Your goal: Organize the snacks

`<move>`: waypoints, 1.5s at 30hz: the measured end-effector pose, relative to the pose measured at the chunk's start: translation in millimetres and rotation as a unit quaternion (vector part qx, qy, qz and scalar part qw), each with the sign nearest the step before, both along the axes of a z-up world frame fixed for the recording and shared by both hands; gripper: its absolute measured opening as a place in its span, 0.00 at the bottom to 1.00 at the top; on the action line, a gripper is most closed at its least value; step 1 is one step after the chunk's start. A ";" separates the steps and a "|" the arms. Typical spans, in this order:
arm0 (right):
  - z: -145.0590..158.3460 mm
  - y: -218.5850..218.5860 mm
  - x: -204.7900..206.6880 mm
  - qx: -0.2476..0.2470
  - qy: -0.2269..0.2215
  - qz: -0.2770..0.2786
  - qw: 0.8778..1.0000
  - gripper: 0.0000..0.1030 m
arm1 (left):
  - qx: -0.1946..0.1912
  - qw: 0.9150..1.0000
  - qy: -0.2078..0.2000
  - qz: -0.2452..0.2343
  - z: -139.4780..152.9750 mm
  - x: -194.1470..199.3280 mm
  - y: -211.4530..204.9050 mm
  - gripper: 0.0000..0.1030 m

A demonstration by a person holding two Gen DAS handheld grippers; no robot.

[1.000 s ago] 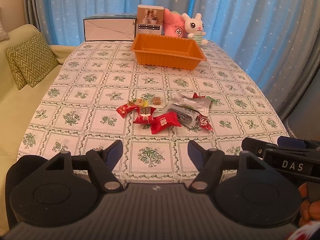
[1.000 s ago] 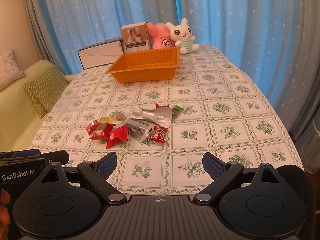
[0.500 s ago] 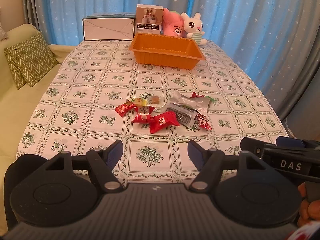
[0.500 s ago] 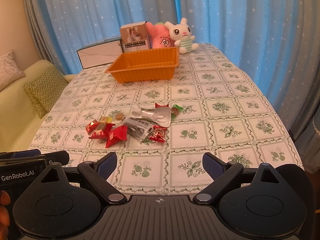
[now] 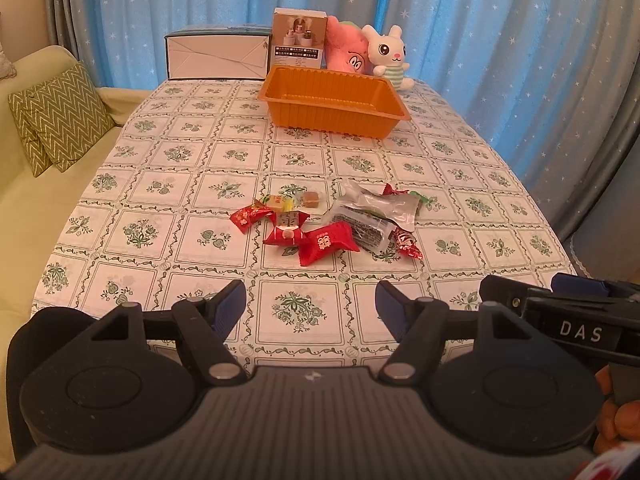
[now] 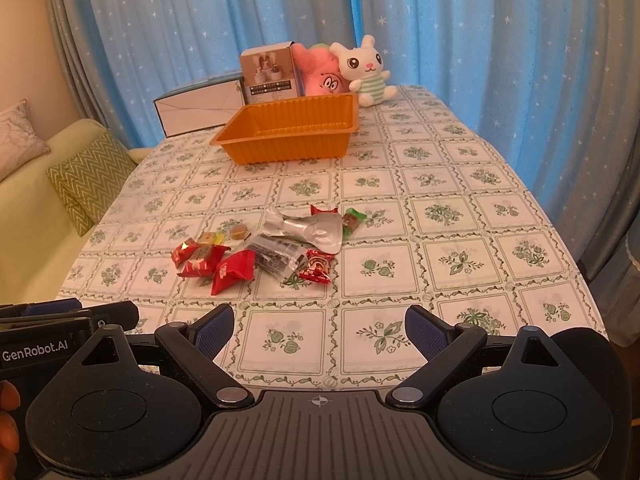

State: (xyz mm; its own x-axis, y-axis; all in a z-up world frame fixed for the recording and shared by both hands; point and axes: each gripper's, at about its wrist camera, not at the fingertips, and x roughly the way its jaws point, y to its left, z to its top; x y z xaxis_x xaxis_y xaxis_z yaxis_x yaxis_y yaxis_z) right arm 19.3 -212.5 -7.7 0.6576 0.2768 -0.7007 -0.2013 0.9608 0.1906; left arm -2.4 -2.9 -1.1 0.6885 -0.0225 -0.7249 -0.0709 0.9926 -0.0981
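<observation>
Since the earlier frames we note almost no change: both grippers have held their stations at the near table edge, with only a slight drift of view, and the snacks have not shifted.

Working left to right, we record a green chevron cushion (image 5: 60, 116) on the sofa beside the table (image 5: 168, 200). Our left gripper (image 5: 311, 300) hangs over the near edge with its jaws spread wide and nothing between them. Ahead of it, at mid-table, lies the snack pile (image 5: 328, 220): red candy wrappers on its left, a silver foil packet (image 6: 308, 230) and a clear packet of dark contents to the right, pieces touching or overlapping. The orange tray (image 5: 334, 100) stands well beyond the pile, near the far edge, with a white box, a carton and two plush toys behind it. Our right gripper (image 6: 319, 326) likewise hovers at the near edge, jaws wide apart, gripping nothing.
</observation>
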 end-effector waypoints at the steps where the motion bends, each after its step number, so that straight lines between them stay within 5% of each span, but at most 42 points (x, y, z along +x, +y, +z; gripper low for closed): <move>1: -0.2 0.0 0.0 0.000 0.000 0.000 1.000 0.90 | 0.000 1.000 0.000 0.000 0.1 0.1 0.2 0.66; 29: -9.0 1.7 1.5 -0.003 0.003 0.001 1.000 0.90 | -0.006 1.000 0.004 0.003 -4.9 2.4 4.5 0.66; 45: -38.6 0.6 41.3 -0.002 -0.001 -0.004 1.000 0.90 | -0.027 0.999 0.027 -0.002 -34.8 61.4 36.2 0.57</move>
State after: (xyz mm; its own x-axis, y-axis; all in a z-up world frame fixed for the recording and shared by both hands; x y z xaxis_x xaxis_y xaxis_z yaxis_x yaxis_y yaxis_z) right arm 60.6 -212.0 -46.3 0.6610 0.2694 -0.7004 -0.1940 0.9629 0.1873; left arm 59.0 33.3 -35.9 0.6482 -0.0650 -0.7587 -0.0735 0.9864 -0.1473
